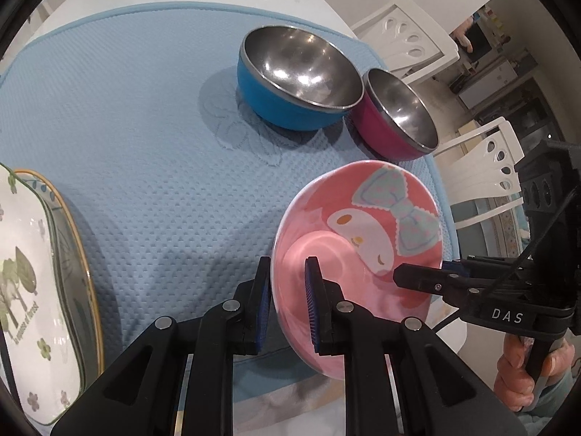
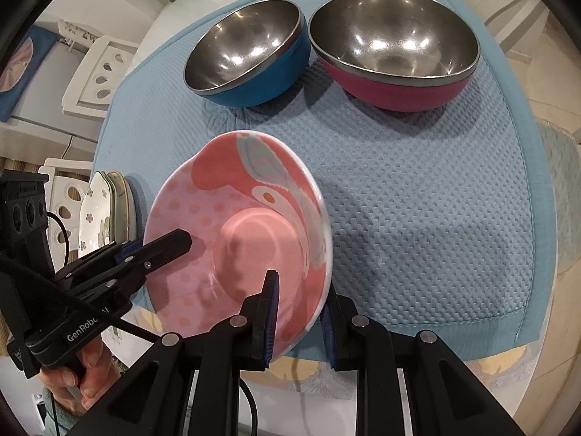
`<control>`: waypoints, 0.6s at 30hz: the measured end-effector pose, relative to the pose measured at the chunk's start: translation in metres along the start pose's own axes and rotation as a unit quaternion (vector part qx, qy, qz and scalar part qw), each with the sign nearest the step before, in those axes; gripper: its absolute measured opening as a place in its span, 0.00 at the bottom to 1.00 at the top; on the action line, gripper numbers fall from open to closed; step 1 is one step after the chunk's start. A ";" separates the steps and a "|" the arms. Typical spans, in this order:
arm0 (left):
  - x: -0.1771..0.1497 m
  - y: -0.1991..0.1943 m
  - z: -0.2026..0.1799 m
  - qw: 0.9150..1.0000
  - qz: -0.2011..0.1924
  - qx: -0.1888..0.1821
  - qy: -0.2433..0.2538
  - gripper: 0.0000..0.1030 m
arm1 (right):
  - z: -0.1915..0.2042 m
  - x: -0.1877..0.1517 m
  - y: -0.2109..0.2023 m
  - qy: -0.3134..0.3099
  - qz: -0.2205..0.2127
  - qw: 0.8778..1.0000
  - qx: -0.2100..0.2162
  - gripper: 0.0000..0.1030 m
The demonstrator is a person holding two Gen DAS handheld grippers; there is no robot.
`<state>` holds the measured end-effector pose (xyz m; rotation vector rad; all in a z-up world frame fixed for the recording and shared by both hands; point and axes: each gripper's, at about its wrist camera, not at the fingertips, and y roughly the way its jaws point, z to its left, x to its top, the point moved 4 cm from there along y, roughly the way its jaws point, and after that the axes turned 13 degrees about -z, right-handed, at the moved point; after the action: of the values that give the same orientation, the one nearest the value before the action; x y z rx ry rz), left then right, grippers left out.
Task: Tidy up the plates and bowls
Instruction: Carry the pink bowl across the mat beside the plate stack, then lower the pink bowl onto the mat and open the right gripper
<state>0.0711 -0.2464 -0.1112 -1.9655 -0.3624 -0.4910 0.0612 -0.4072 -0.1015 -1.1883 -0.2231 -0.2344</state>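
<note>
Pink bowl (image 1: 348, 254) held tilted above near edge of blue mat (image 1: 145, 181), clear of it. Left gripper (image 1: 290, 305) clamped on bowl's rim, one finger inside, one outside. Right gripper (image 2: 301, 312) clamped on opposite rim likewise. Blue bowl (image 1: 290, 83) and magenta bowl (image 1: 395, 116) upright on mat farther back, side by side, possibly touching. Stacked plates (image 1: 40, 272) at mat's left edge.

"DAS" stands in white on the right gripper (image 1: 417, 278); "GenRobo", cut off, on the left gripper (image 2: 174, 241), both flanking the pink bowl (image 2: 236, 239).
</note>
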 end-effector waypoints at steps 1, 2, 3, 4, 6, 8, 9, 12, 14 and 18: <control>0.003 0.000 -0.001 1.000 -0.003 0.000 0.001 0.14 | 0.000 0.000 -0.001 0.000 -0.001 1.000 0.000 0.21; 0.004 -0.002 -0.001 1.000 -0.006 0.000 0.002 0.14 | -0.001 0.001 -0.003 0.000 -0.002 1.000 0.001 0.21; 0.006 -0.003 0.000 1.000 -0.008 0.001 0.002 0.14 | -0.002 0.001 -0.005 0.001 -0.004 1.000 0.001 0.21; 0.008 -0.005 0.001 1.000 -0.012 0.003 0.003 0.14 | -0.003 0.002 -0.007 0.003 -0.005 1.000 0.000 0.21; 0.011 -0.008 0.002 1.000 -0.018 0.007 0.003 0.15 | -0.007 0.004 -0.011 0.007 -0.008 1.000 0.002 0.21; 0.015 -0.011 0.005 1.000 -0.023 0.008 0.000 0.15 | -0.009 0.006 -0.016 0.009 -0.015 1.000 0.005 0.21; 0.018 -0.012 0.005 1.000 -0.025 0.008 -0.001 0.15 | -0.011 0.007 -0.019 0.009 -0.020 1.000 0.005 0.21; 0.024 -0.014 0.006 0.999 -0.033 0.010 -0.003 0.15 | -0.013 0.011 -0.029 0.011 -0.036 0.999 0.009 0.21; 0.027 -0.015 0.006 0.999 -0.037 0.009 -0.005 0.15 | -0.013 0.014 -0.033 0.011 -0.045 0.999 0.016 0.21; 0.032 -0.015 0.002 0.999 -0.040 0.009 -0.002 0.15 | -0.008 0.019 -0.040 0.008 -0.059 0.998 0.025 0.21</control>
<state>0.0924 -0.2374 -0.0843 -1.9413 -0.4465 -0.5336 0.0679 -0.4301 -0.0636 -1.1238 -0.2834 -0.3391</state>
